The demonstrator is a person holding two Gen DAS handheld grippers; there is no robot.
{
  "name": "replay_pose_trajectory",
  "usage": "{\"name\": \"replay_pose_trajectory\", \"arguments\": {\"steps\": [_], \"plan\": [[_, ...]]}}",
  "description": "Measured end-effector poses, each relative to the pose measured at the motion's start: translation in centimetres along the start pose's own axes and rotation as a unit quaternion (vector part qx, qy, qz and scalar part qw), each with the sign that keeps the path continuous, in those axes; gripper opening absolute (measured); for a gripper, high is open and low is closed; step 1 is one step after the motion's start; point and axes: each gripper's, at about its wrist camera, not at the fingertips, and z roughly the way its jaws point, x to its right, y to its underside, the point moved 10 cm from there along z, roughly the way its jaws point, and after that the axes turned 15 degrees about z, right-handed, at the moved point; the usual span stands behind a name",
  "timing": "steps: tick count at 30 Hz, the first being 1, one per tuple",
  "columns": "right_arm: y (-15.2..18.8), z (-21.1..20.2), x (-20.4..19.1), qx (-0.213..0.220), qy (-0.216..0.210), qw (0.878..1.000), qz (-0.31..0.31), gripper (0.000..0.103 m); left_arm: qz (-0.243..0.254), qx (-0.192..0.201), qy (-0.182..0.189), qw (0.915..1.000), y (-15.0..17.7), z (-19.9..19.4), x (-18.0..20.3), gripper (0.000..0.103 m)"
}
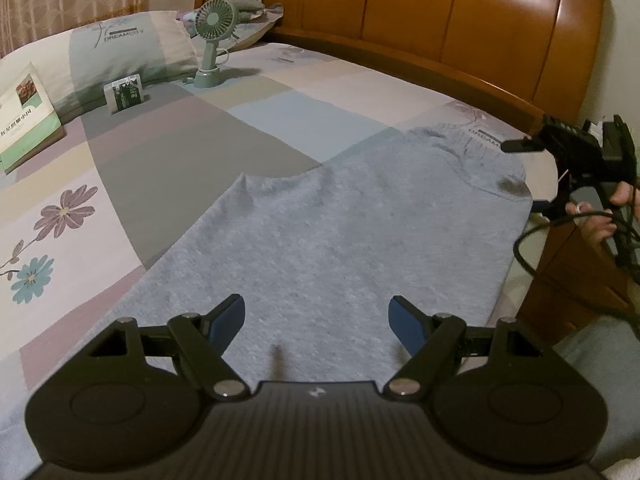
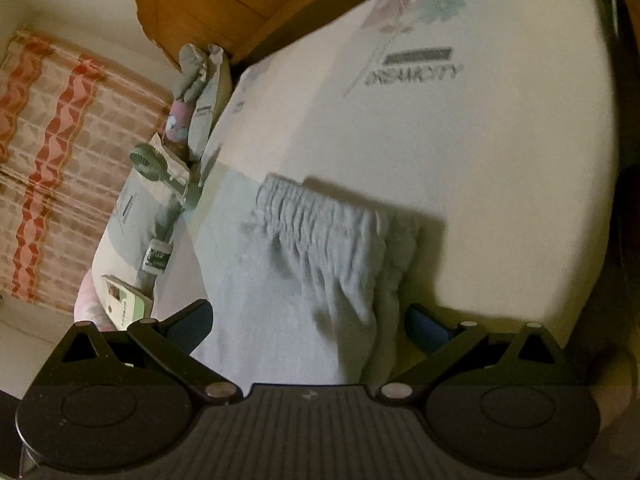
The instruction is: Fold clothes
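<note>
A grey fleece garment [image 1: 340, 232] lies spread flat on the patchwork bed sheet [image 1: 180, 140], running from me toward the headboard. Its gathered elastic waistband [image 2: 320, 208] fills the middle of the right wrist view. My left gripper [image 1: 317, 300] hovers open over the near part of the cloth, with nothing between its blue pads [image 1: 228, 320]. My right gripper [image 2: 309, 307] is open too, one finger on each side of the waistband end. In the left wrist view a hand [image 1: 600, 216] holds the right gripper [image 1: 516, 146] at the cloth's far right corner.
A small green desk fan [image 1: 212, 40], a photo card [image 1: 126, 94], a book [image 1: 24, 112] and pillows [image 1: 120, 48] sit at the far left of the bed. The wooden headboard [image 1: 440, 20] curves along the far side. A black cable [image 1: 532, 248] hangs at the right edge.
</note>
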Motion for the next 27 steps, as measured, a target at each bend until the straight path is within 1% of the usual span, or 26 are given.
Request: {"name": "replay_pose_trajectory", "arguments": {"steps": [2, 6, 8, 10, 12, 14, 16, 20, 21, 25, 27], "plan": [[-1.0, 0.3, -0.2, 0.011, -0.019, 1.000, 0.005, 0.103, -0.001, -0.001, 0.002, 1.0000, 0.0, 0.1, 0.1, 0.079], [-2.3, 0.6, 0.4, 0.012, -0.054, 0.997, 0.045, 0.103, 0.002, 0.000, 0.006, 1.0000, 0.1, 0.2, 0.3, 0.079], [-1.8, 0.5, 0.5, 0.005, -0.063, 0.997, 0.054, 0.103, 0.000, 0.000, 0.007, 1.0000, 0.1, 0.2, 0.3, 0.079], [-0.4, 0.8, 0.2, -0.024, -0.075, 0.995, 0.059, 0.103, -0.002, -0.002, 0.009, 1.0000, 0.2, 0.4, 0.2, 0.079], [0.9, 1.0, -0.2, -0.044, -0.079, 0.995, 0.036, 0.103, -0.004, -0.003, 0.010, 0.9999, 0.3, 0.6, 0.3, 0.079], [1.1, 1.3, -0.5, -0.037, -0.074, 0.997, 0.011, 0.103, -0.003, -0.005, 0.013, 0.9999, 0.3, 0.7, 0.5, 0.079], [0.2, 1.6, -0.7, -0.026, -0.081, 0.996, 0.008, 0.103, -0.001, -0.003, 0.015, 0.9999, 0.2, 0.7, 0.7, 0.079], [-2.0, 2.0, -0.7, 0.010, -0.104, 0.994, 0.034, 0.103, 0.001, 0.000, 0.015, 0.9999, 0.3, 0.5, 0.7, 0.079], [-2.0, 2.0, -0.8, 0.013, -0.106, 0.994, 0.035, 0.103, -0.001, -0.001, 0.015, 0.9999, 0.3, 0.5, 0.6, 0.079], [-1.2, 2.4, -1.0, 0.011, -0.093, 0.996, -0.003, 0.103, -0.003, -0.005, 0.017, 0.9998, 0.5, 0.8, 0.7, 0.079], [-1.4, 2.6, -1.1, 0.008, -0.087, 0.996, 0.000, 0.103, -0.004, -0.007, 0.019, 0.9998, 0.5, 0.9, 0.8, 0.079]]}}
